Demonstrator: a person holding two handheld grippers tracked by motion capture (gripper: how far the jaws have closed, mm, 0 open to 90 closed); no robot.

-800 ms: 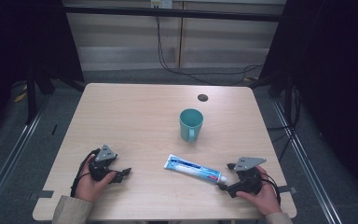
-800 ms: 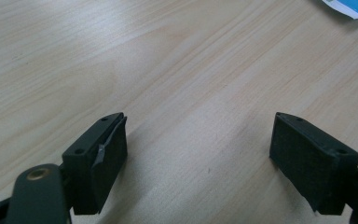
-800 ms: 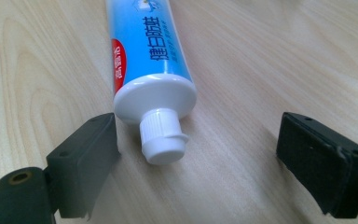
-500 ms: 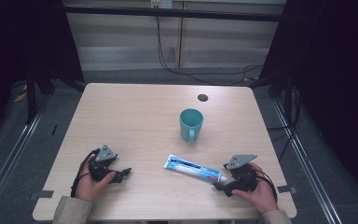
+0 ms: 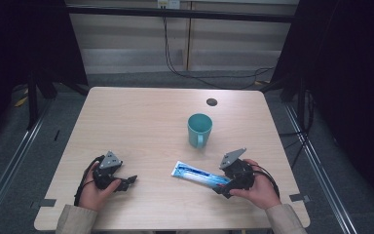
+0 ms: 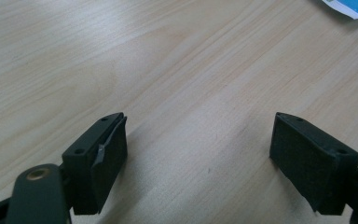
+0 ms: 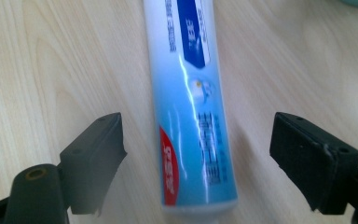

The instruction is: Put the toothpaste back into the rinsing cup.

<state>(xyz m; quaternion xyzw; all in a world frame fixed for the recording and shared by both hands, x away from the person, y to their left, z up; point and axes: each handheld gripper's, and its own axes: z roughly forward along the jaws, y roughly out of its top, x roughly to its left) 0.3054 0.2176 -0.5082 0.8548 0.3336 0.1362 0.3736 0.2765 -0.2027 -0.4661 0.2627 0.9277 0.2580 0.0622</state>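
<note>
— Blue-and-white toothpaste tube [image 5: 199, 176] first: where does it lie?

— Flat on the pale wooden counter [image 5: 141, 122], near the front edge on the person's right side, slanting from its flat crimped end at centre toward its cap end at the right hand. The teal mug [image 5: 199, 129] stands upright beyond it, well apart, handle toward the person.

— And what has changed in the last moment?

— The right tongs [image 5: 224, 187] have crept in along the tube. A moment ago they sat just off its cap end; now that end lies between the jaws. In the right gripper view the tube [image 7: 191, 116] runs straight up the middle, with bare wood showing on both sides between it and the black pads [image 7: 307, 154].

— So not gripped yet?

— No. The right tongs [image 7: 198, 158] stand wide, and neither pad touches the tube. I'd judge this as the reach finished and the squeeze still to come.

— The tube itself, has it shifted?

— Not that I can see; it lies at the same slant as before.

— And the other hand?

— The left tongs [image 5: 129, 181] rest low over the counter at the front left, in the same spot as before, jaws wide with only wood grain between them [image 6: 198, 158]. A corner of the tube [image 6: 349, 7] peeks in at the top right there, well apart.

— What does the next move call for?

— Closing squarely across the tube's width, I'd say; it looks slick and soft, so it may slide or buckle.
</note>
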